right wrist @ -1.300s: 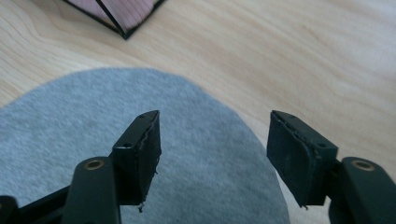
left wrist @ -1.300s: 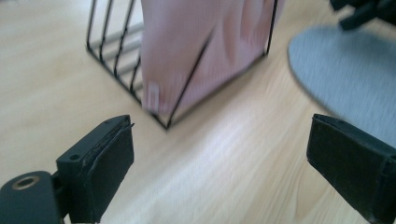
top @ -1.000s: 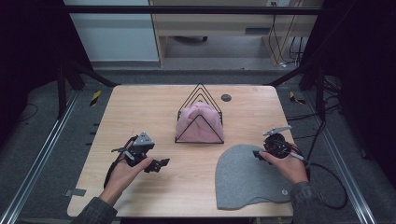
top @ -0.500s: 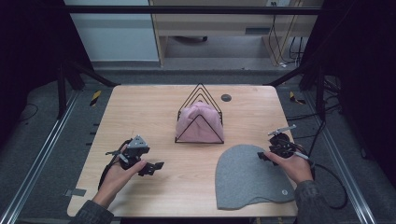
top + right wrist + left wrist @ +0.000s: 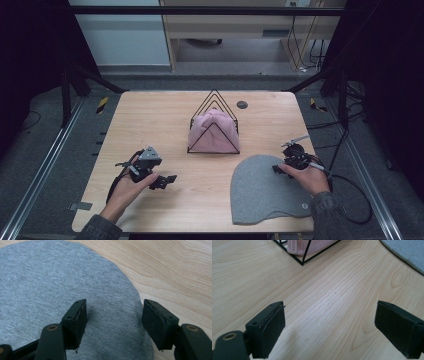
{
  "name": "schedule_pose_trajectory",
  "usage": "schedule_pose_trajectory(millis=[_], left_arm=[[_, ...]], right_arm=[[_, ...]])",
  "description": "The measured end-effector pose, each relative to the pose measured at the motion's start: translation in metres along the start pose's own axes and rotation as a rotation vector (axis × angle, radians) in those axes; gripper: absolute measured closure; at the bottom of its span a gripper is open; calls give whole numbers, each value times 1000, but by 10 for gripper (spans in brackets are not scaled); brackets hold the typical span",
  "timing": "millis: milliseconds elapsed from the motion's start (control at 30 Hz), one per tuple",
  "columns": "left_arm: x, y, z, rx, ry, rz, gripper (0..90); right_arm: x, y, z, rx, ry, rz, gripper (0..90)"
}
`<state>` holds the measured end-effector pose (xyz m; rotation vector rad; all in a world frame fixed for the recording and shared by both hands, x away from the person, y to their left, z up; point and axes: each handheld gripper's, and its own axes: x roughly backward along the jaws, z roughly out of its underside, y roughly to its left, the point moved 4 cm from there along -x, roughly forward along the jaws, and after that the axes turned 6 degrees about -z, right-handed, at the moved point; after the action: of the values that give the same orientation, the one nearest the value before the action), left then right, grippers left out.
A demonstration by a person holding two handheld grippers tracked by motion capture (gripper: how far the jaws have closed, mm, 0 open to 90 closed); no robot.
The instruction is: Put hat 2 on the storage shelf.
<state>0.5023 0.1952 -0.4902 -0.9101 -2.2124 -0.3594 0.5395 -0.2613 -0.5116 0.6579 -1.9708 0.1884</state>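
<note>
Pale wood-grain bench carries everything. Nearest, a flat grey knit beanie lies spread at the right; the right claw hangs parted over its rounded edge, gripping nothing, likely lining up a pinch. Left claw gapes empty. Farther, a pink beanie fills a black wire rack.

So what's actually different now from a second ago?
Little. The left gripper has slid slightly nearer the person's edge of the table, jaws open and empty. The right gripper has shifted a touch along the edge of the grey hat; its jaws are open over the fabric, gripping nothing. The grey hat, the pink hat and its wire rack stayed put.
</note>
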Motion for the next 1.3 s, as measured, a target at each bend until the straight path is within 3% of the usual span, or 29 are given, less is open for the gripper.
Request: schedule_pose_trajectory(millis=[333, 600, 767, 933, 1300], left_arm=[[-2, -2, 0, -10, 8, 7, 94], [-2, -3, 1, -16, 14, 6, 95], [-3, -4, 1, -19, 15, 16, 98], [-3, -3, 1, -15, 13, 21, 93], [-5, -9, 1, -29, 19, 58, 88]], right_arm=[[-1, 5, 1, 31, 24, 8, 497], [1, 11, 2, 56, 47, -12, 761], [0, 13, 1, 61, 34, -33, 850], [9, 20, -3, 76, -25, -50, 855], [44, 52, -21, 202, -174, -80, 857]])
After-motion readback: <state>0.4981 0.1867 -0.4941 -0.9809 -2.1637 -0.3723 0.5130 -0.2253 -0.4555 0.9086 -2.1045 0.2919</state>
